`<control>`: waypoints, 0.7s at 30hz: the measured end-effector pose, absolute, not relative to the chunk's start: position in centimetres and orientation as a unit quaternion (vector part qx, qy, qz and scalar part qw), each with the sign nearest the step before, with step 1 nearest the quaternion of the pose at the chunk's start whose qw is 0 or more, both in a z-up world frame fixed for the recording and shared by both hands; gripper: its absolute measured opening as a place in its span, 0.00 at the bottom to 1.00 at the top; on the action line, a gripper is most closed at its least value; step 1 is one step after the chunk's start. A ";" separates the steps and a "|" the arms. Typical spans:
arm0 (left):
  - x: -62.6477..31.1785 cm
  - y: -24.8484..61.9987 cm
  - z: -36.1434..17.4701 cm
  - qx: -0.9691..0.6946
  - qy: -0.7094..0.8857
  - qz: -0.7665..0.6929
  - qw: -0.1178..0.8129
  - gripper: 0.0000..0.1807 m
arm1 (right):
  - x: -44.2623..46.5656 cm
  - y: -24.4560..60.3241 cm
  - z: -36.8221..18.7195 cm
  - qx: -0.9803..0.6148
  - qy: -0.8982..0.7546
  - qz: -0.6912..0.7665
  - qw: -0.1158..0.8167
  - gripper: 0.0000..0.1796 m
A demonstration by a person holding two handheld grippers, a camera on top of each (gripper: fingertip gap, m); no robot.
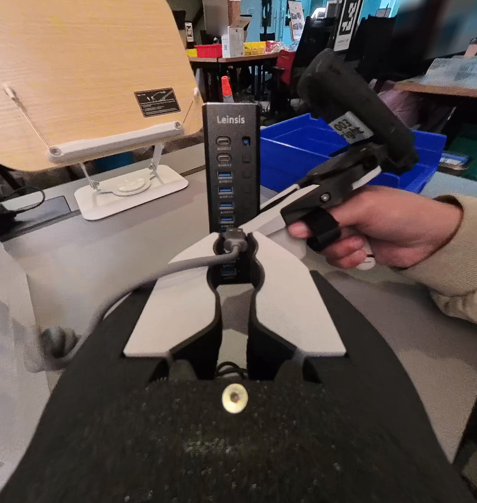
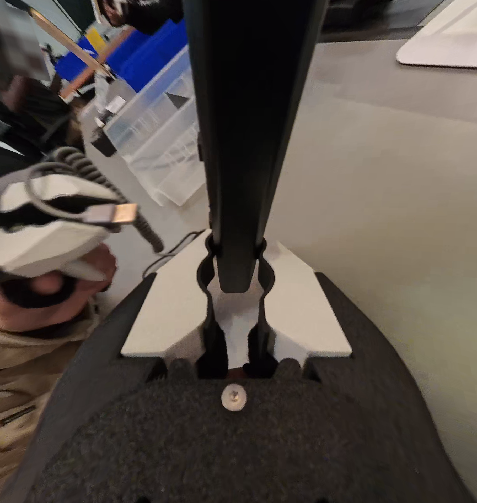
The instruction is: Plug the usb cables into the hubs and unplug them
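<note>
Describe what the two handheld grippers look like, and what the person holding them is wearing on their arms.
Each gripper, left and right, has two broad white fingers with black wavy inner pads, on a black, fuzzy-textured body with a silver screw. The right one has a black handle and a white printed tag. A coiled grey cable trails behind the left one. The sleeves are beige ribbed knit.

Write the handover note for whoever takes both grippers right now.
Left gripper: shut on the grey USB cable just behind its plug.
Right gripper: shut on the black hub, holding it upright on the grey table.
Done: cable picked up, hub steadied.
Left: the plug is bare and not in a port; line it up, push it in, then unplug.
</note>
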State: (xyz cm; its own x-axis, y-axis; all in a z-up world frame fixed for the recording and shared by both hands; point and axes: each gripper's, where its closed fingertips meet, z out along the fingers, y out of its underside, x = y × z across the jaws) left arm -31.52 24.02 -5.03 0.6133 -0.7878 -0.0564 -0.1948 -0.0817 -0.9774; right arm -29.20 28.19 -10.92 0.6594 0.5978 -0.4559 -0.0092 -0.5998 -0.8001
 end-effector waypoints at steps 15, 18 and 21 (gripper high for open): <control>-29.2 24.4 -5.3 -0.689 0.345 -0.250 0.586 0.10 | -29.8 25.9 -10.1 -0.799 -0.192 0.382 0.423 0.15; -29.1 24.3 -5.1 -0.682 0.346 -0.260 0.590 0.09 | -30.0 25.9 -10.0 -0.799 -0.214 0.344 0.444 0.14; -29.5 24.6 -5.1 -0.689 0.337 -0.253 0.590 0.09 | -29.8 26.3 -10.0 -0.800 -0.227 0.298 0.469 0.15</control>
